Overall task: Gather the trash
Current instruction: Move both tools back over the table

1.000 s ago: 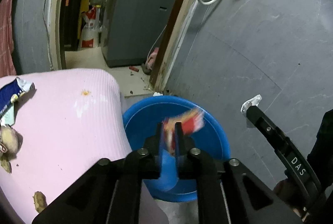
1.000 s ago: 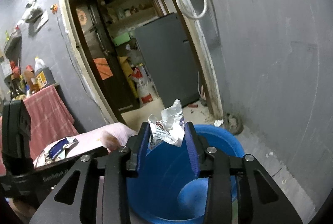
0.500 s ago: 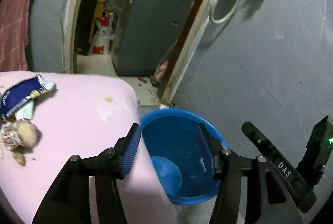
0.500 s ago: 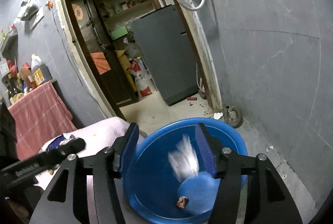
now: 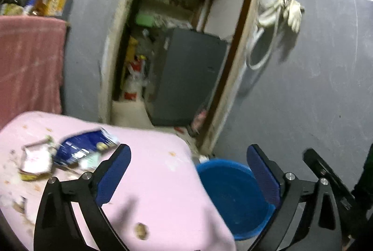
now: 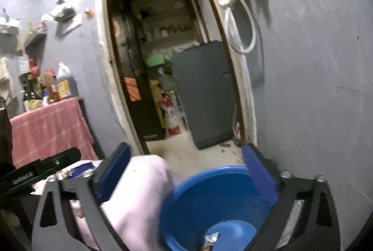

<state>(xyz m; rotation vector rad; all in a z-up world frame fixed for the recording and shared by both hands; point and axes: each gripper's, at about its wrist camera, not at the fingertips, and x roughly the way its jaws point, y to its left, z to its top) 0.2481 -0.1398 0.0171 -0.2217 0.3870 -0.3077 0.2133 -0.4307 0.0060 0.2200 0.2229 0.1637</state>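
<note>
Standing wide with nothing between their blue pads, the left tool [image 5: 188, 171] and right tool [image 6: 184, 171] have just been opening, so the drop step looks finished: crumpled wrappers [image 6: 211, 239] lie at the bottom of the round blue plastic basin [image 6: 209, 199] on the floor. More trash remains on the pink cloth-covered tabletop [image 5: 158, 181], notably a dark blue foil packet [image 5: 81, 146]. Next, I judge, the left tool must swing leftward to it.

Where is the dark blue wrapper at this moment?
In the left wrist view, the dark blue wrapper lies at the left on the pink cloth, beside a crumpled white wrapper, well apart from the blue basin.
</note>
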